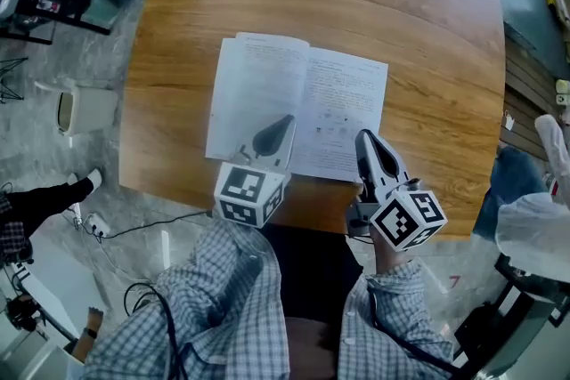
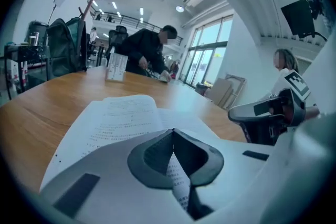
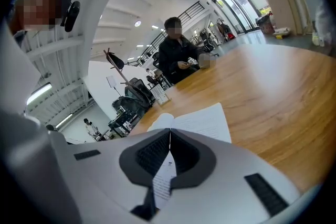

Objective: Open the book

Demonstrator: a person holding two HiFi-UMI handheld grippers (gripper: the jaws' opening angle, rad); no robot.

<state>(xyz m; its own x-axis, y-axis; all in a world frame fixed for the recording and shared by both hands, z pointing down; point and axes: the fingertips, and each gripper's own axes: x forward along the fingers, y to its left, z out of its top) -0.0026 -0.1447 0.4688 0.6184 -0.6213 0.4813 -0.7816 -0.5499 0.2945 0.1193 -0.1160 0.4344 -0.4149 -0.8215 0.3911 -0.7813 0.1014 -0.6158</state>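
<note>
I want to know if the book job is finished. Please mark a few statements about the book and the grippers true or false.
1. The book lies open on the table. True.
2. The left gripper is over the right-hand page. False: it is over the left-hand page.
3. The right gripper has its jaws wide apart. False: they meet at the tips.
4. The left gripper's jaws are together. True.

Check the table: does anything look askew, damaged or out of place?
Nothing stands out. The book lies open and flat on the table, pages smooth; the left gripper and right gripper, jaws shut, are at its near edge.
</note>
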